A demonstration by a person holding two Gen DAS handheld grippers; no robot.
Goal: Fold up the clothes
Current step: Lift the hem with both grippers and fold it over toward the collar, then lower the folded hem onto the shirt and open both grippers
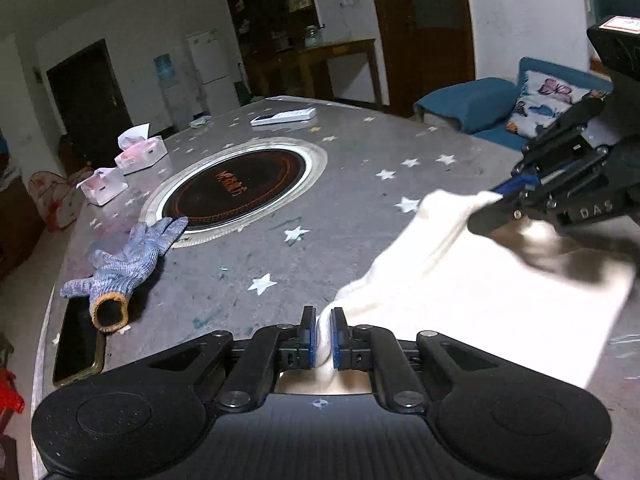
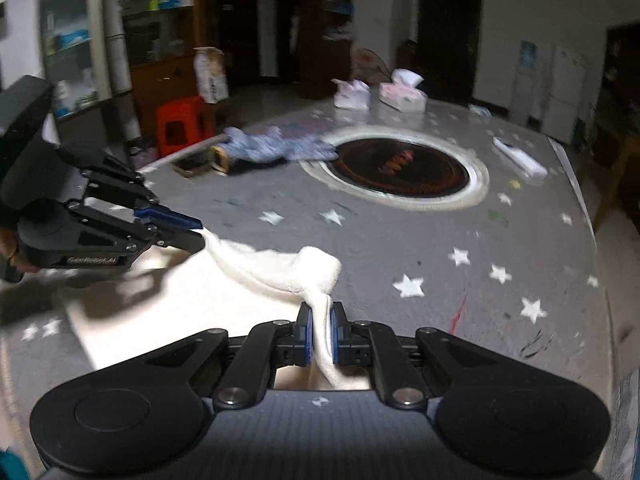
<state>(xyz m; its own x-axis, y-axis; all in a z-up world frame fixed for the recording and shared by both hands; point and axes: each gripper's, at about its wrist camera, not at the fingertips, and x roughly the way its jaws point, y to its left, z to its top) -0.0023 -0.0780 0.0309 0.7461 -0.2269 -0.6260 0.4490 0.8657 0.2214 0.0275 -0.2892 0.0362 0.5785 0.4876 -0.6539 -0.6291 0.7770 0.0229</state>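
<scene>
White towel (image 1: 480, 300) lies on a grey table (image 1: 352, 208), each corner pinched by left gripper (image 1: 323, 330) and right gripper (image 2: 320, 330).

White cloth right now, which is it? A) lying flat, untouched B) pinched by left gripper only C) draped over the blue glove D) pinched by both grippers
D: the left gripper and the right gripper each clamp an edge of the white cloth, stretched between them above the table.

Each wrist camera sits just behind its own fingers, low and close over the near edge of the table (image 1: 360, 200), facing its far edge; both share the round inset burner (image 2: 404, 168) and each other's gripper.
</scene>
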